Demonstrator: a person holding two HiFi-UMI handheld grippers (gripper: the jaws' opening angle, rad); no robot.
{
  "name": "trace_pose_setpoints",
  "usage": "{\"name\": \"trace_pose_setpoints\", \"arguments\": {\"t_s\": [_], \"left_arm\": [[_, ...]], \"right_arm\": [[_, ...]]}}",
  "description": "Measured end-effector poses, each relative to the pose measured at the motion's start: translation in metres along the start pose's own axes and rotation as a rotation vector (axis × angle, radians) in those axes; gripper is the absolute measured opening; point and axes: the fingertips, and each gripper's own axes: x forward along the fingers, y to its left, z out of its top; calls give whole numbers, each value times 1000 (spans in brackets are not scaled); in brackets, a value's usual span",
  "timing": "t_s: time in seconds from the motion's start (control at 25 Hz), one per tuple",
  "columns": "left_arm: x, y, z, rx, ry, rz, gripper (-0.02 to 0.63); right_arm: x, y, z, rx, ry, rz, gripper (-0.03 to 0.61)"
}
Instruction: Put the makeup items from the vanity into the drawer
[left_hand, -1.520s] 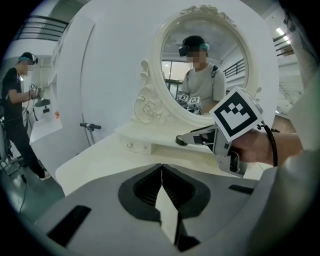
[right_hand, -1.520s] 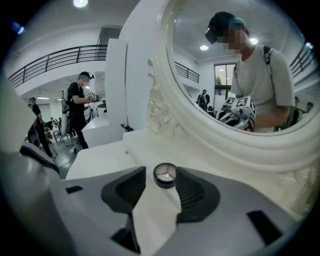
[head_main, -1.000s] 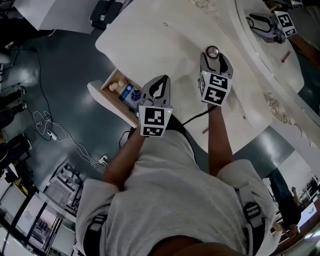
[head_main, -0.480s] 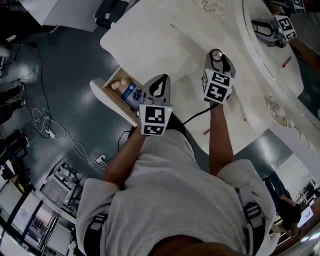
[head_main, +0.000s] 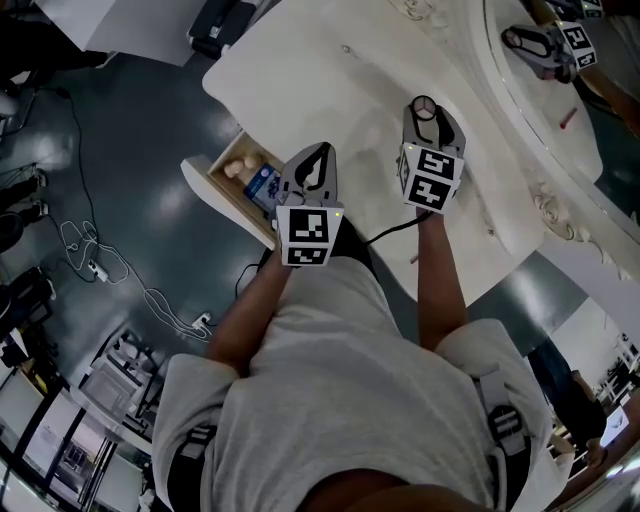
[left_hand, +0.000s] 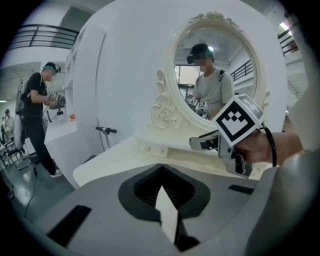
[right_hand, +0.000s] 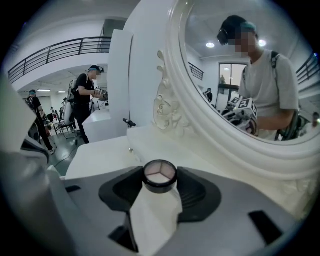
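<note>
White vanity (head_main: 330, 90): right tool (head_main: 427, 112) tilted down, just closed on compact (right_hand: 160, 175); left tool (head_main: 318, 152) pressed together.

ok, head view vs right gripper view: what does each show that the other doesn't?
Head view only: the open drawer with a blue box inside, and the left gripper, shut and empty.
Right gripper view only: a bystander in the hall behind.
Both: the right gripper, whose jaws have just been closing, clamped on the round compact, plus the vanity top and mirror frame.
</note>
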Motion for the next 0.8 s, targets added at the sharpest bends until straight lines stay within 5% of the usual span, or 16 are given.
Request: {"name": "trace_pose_setpoints", "arguments": {"t_s": [0.8], "left_arm": [[-44,25,-18,-3,-9,89,6]], "right_arm": [[-41,95,15,-118,-89,174,225]]}}
